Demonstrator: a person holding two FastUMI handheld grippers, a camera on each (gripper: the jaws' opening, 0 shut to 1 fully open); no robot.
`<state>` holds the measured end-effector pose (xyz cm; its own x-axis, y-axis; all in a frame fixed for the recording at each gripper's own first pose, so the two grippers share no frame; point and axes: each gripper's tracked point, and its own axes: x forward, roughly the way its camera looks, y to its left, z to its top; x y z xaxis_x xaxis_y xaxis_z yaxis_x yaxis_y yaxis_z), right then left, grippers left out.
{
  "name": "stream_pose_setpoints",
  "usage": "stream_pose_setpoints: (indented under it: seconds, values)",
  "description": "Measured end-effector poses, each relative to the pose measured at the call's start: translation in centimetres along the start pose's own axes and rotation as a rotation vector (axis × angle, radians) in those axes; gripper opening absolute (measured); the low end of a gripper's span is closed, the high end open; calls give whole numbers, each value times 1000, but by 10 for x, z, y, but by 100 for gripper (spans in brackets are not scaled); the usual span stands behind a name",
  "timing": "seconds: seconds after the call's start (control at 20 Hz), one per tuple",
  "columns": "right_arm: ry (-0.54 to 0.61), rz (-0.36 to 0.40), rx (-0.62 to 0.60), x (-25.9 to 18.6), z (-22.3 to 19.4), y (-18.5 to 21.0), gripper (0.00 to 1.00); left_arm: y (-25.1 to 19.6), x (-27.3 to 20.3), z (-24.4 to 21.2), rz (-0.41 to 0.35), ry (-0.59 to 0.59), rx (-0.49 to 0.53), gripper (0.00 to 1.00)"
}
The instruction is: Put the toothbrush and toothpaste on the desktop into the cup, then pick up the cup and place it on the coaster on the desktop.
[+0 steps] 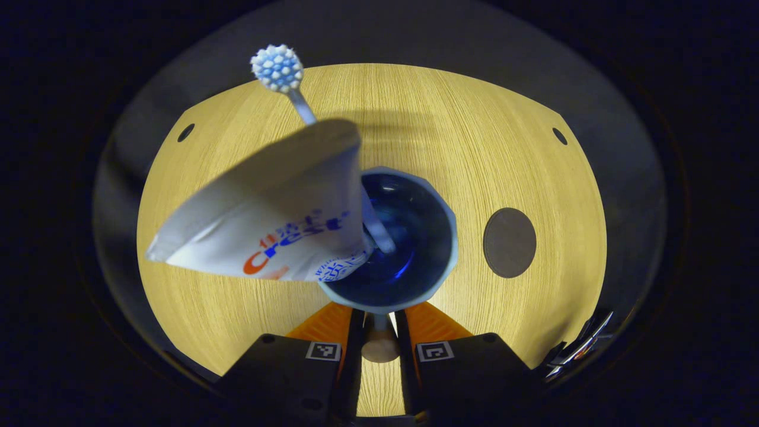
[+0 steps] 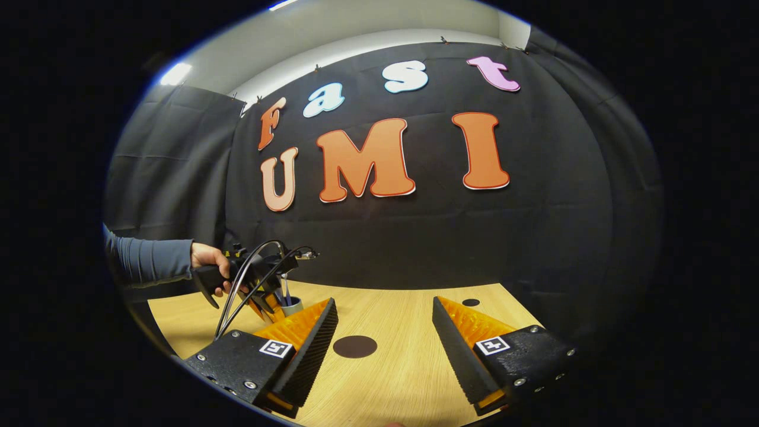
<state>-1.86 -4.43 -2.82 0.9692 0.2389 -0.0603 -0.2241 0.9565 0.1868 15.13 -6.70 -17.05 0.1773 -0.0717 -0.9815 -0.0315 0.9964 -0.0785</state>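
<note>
Desktop [image 1: 474, 136]: coaster [image 1: 509, 242] beside cup [image 1: 409, 237]

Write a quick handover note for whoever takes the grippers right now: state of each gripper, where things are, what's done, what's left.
Left gripper: shut on the rim of the cup, looking down into it.
Right gripper: open, holding nothing, pointed over the desktop toward the coaster.
Toothbrush and toothpaste both stand in the cup, leaning out.
Done: both items loaded, cup gripped.
Left: carry the cup to the coaster, which lies bare to the cup's right in the left gripper view, set it down, release.
</note>
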Motion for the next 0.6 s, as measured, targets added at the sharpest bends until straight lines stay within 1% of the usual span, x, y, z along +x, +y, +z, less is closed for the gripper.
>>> stream_pose_setpoints:
  seconds: [0.05,0.25,0.45,0.6]
  values:
    - [-1,1,2,1,0,0,96,-1,1,4,5,-4,0,29]
    - [-4,-10,6,1,0,-5,96,-11,-1,23,-6,-28,2,29]
    - [-13,-25,14,0,1,-12,96,-27,-11,54,6,-71,40,29]
    - [-7,-46,23,-2,-3,-19,96,-49,-14,79,-4,-87,68,29]
